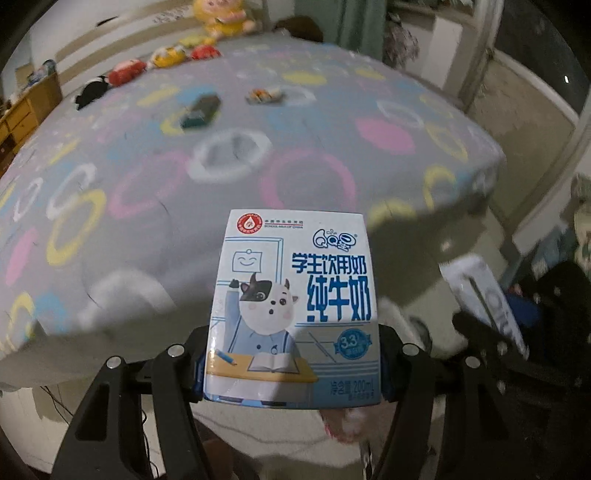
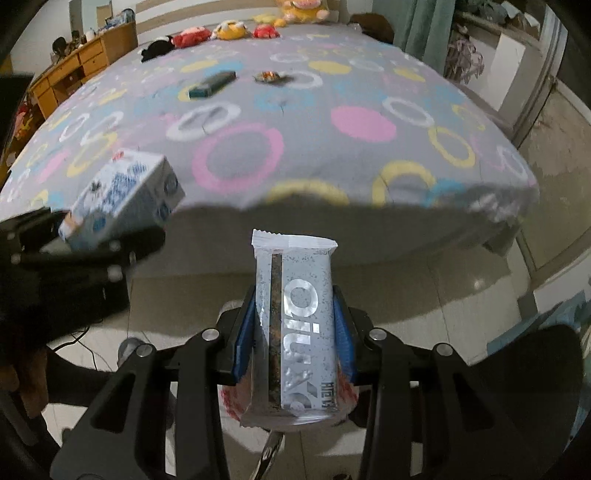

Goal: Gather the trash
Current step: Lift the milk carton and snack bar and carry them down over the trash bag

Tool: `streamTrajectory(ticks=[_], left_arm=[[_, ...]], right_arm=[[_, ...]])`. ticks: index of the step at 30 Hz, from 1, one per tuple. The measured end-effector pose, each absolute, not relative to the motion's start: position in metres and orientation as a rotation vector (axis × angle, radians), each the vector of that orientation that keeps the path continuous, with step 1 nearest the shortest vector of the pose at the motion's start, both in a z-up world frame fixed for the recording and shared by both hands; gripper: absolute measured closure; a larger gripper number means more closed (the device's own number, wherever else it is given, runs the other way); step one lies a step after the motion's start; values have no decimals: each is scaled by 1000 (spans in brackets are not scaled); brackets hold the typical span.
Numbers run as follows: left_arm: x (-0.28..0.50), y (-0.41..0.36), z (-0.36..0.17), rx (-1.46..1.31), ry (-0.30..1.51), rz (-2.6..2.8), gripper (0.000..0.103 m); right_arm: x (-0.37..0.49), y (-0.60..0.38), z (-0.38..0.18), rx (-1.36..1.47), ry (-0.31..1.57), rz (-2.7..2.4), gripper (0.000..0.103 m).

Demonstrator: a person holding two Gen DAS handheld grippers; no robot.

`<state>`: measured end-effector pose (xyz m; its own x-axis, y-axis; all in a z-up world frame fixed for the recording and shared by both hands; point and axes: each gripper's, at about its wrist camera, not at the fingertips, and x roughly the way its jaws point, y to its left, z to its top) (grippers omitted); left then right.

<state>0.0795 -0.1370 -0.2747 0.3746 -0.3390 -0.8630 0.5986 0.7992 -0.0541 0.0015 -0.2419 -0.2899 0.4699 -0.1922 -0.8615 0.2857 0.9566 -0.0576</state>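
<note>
Now, L wrist view:
L gripper: clamped on milk carton, pads on both sides of its lower half, carton upright, cow print facing cam.
Beyond fingertips: bed w/ ring-pattern sheet; dark wrapper and small bright wrapper lie far out on it.
Right of fingers: R gripper's snack bar, blurred.

R wrist view:
R gripper: clamped on snack bar, blue pads pressing both sides, bar on end.
Left of fingers: milk carton in L gripper, tilted, blurred.
Ahead: bed edge, same two wrappers well past fingertips.
Far end: plush toys.
</note>
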Motion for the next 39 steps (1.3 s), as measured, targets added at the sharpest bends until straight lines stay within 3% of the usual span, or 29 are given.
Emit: streamTrajectory(ticks=[19, 32, 39], left_arm=[[39, -158, -335, 374, 1178, -581, 40], [33, -195, -412, 520, 1317, -661, 40], [43, -200, -455, 458, 1454, -625, 40]], right_arm=[[-23, -255, -347, 136, 1133, -297, 66], [-4, -277, -387, 192, 1182, -323, 66], [4, -302, -423, 286, 1244, -326, 66]])
